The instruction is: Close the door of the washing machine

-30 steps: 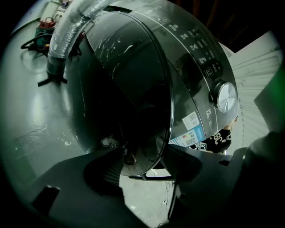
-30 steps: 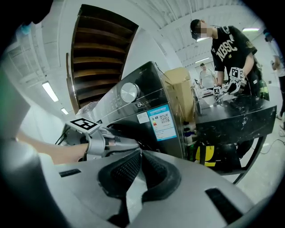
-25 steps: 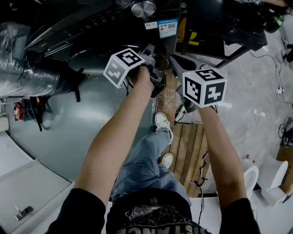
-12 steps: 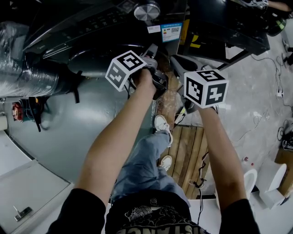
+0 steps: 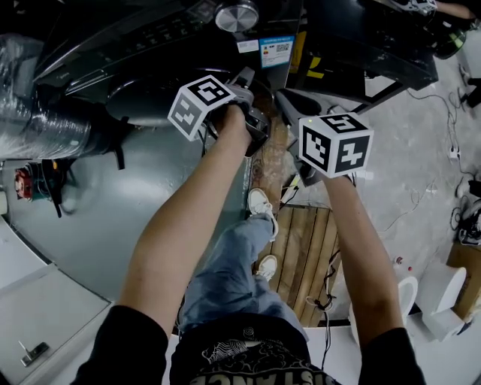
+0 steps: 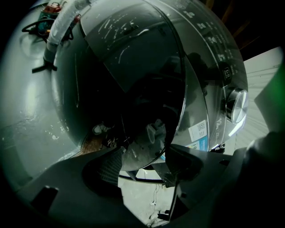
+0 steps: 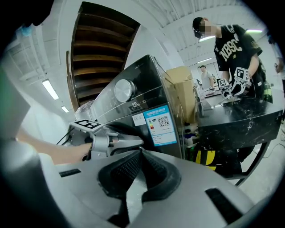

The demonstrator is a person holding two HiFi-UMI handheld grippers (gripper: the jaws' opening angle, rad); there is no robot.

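Observation:
The dark front-loading washing machine [image 5: 150, 45] stands ahead, with a silver knob [image 5: 237, 15] and a blue label [image 5: 276, 49]. In the left gripper view its round glass door [image 6: 133, 80] fills the frame, close up. The left gripper [image 6: 144, 156] is open, and the door's lower rim lies just above the gap between its jaws. In the head view the left gripper [image 5: 248, 98] is at the door's right edge. The right gripper [image 5: 289, 98] hangs beside it, apart from the machine. Its jaws [image 7: 140, 153] are shut with nothing between them. It looks at the left gripper [image 7: 133, 142] and the label [image 7: 158, 122].
A foil vent hose [image 5: 45, 113] runs off to the machine's left. My legs and shoes [image 5: 263, 203] stand by a wooden pallet [image 5: 308, 241]. A black table [image 7: 240, 120] stands to the right, with another person [image 7: 231, 49] behind it. Cables [image 5: 428, 195] lie on the floor.
The left gripper has shifted slightly up and left toward the machine. The right gripper has barely moved.

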